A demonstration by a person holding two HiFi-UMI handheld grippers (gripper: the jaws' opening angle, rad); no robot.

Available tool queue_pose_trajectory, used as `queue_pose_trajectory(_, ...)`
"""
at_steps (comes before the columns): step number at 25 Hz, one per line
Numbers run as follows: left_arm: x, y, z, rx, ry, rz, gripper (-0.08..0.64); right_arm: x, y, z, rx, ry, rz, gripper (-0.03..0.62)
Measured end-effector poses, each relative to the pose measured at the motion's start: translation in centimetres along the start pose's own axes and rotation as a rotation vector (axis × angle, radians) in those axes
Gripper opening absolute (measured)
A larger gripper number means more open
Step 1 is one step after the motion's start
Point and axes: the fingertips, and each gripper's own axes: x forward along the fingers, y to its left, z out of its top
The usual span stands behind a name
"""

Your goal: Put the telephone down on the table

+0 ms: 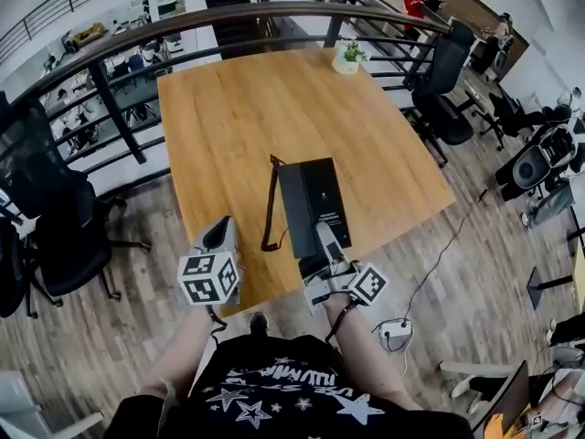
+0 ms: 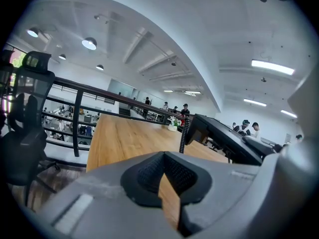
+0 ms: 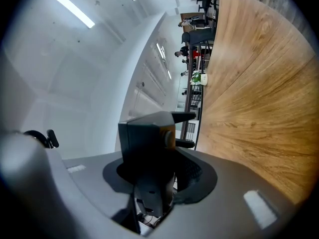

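Note:
The black telephone (image 1: 313,199) is over the front part of the wooden table (image 1: 238,117), with its coiled cord (image 1: 271,204) hanging along its left side. My right gripper (image 1: 327,242) is shut on the telephone's near edge. In the right gripper view the dark telephone body (image 3: 147,133) fills the space between the jaws. My left gripper (image 1: 219,234) is to the left at the table's front edge, shut and holding nothing. The left gripper view shows the telephone (image 2: 229,138) to the right with its far end off the tabletop (image 2: 119,138).
A small potted plant (image 1: 346,56) stands at the table's far edge by a dark railing (image 1: 137,35). Black office chairs stand to the left (image 1: 46,208) and right (image 1: 443,80). A white power strip (image 1: 395,333) lies on the floor at the near right.

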Motion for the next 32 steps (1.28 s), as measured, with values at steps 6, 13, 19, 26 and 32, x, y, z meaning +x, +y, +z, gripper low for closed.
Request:
queue_pose_trajectory(6, 1.3, 0.9, 0.2, -0.02, -0.003, 0.015, 0.002, 1.5, -1.0, 0.8, 0.011, 0.003, 0.005, 0.158)
queue_pose_trajectory(13, 4.6, 0.3, 1.5, -0.005, -0.016, 0.059, 0.002, 4.5, -2.6, 3.9, 0.019, 0.051, 0.023, 0.158)
queue_pose_trajectory(19, 8.1, 0.6, 4.1, -0.033, -0.057, 0.185, 0.002, 9.6, -4.6, 8.5, 0.078, 0.133, 0.046, 0.158)
queue_pose_trajectory(26, 13.2, -0.7, 6.4, -0.049, -0.093, 0.282, 0.002, 14.8, -7.1, 14.4, 0.101, 0.225, 0.072, 0.158)
queue_pose_trajectory(32, 17.9, -1.5, 8.4, -0.044, -0.109, 0.339, 0.002, 19.1, -10.2, 17.5, 0.148, 0.275, 0.073, 0.158)
